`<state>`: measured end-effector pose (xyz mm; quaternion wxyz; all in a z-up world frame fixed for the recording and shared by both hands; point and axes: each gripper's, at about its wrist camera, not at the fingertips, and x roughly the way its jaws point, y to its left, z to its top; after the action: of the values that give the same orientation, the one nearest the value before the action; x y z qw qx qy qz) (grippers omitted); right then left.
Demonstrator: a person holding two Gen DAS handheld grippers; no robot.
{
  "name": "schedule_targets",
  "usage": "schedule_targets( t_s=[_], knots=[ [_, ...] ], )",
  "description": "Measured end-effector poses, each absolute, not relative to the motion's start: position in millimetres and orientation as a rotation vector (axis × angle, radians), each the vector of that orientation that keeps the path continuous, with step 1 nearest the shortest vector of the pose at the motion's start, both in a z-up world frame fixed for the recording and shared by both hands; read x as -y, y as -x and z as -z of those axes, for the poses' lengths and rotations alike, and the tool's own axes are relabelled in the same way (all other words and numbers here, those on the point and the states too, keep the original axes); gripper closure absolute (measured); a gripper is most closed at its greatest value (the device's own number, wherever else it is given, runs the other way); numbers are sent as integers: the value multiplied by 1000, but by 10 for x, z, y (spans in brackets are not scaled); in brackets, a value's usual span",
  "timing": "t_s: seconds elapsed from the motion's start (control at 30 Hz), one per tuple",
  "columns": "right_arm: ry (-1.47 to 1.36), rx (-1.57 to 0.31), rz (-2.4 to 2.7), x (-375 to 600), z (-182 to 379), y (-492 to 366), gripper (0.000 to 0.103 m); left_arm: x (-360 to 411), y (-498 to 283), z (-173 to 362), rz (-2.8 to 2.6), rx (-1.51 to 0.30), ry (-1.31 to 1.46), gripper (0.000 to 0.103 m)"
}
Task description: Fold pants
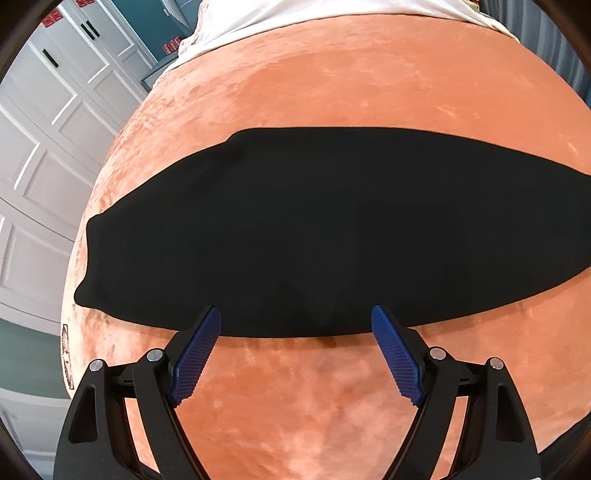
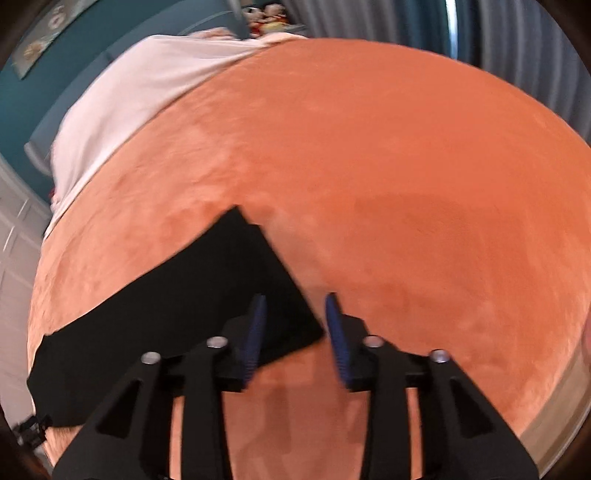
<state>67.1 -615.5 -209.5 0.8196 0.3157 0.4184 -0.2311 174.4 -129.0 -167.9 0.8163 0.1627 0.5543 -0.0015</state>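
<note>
Black pants (image 1: pixel 314 229) lie flat in a long strip across an orange velvety bed cover (image 1: pixel 369 85). My left gripper (image 1: pixel 295 319) is open, its blue pads (image 1: pixel 199 354) hovering at the near edge of the pants around their middle, holding nothing. In the right wrist view the pants (image 2: pixel 184 306) end in a squared leg end at the centre. My right gripper (image 2: pixel 295 310) is open, its fingertips astride the near corner of that end, with nothing clamped.
A white sheet (image 1: pixel 295 14) covers the far end of the bed, also in the right wrist view (image 2: pixel 122 103). White panelled wardrobe doors (image 1: pixel 44 147) stand to the left. Grey curtains (image 2: pixel 517 40) hang beyond the bed on the right.
</note>
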Motion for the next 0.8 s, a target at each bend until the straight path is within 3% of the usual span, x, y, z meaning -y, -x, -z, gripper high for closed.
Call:
schedule_targets(
  t_s=[0.07, 0.23, 0.33, 0.4, 0.43, 0.53, 0.63, 0.67, 0.7, 0.8],
  knots=[
    [-703, -876, 514, 6209, 2133, -595, 41, 1258, -1742, 1669, 5, -1181, -339, 22],
    [-808, -828, 521, 6166, 2074, -461, 40, 1190, -1718, 1646, -25, -1161, -358, 22],
    [-702, -738, 524, 6023, 1737, -455, 40, 1096, -1741, 1624, -31, -1147, -354, 22],
    [-568, -763, 448, 5820, 1562, -663, 44, 1042, -1778, 1663, -38, -1161, -346, 22],
    [-489, -802, 395, 5684, 1514, -861, 52, 1040, -1791, 1677, -41, -1167, -340, 22],
    [-373, -852, 301, 5471, 1520, -1290, 65, 996, -1830, 1742, -48, -1198, -309, 22],
    [-333, -945, 304, 5475, 1782, -1726, 66, 967, -1870, 1762, -75, -1199, -311, 20],
    [-294, -1018, 378, 5552, 1988, -1819, 66, 943, -1886, 1772, -87, -1196, -318, 14],
    [-279, -1078, 431, 5638, 2156, -1840, 66, 886, -1919, 1795, -113, -1198, -330, 14],
    [-380, -1019, 436, 5775, 2233, -1655, 74, 659, -1977, 1836, -143, -1210, -315, 14]
  ],
)
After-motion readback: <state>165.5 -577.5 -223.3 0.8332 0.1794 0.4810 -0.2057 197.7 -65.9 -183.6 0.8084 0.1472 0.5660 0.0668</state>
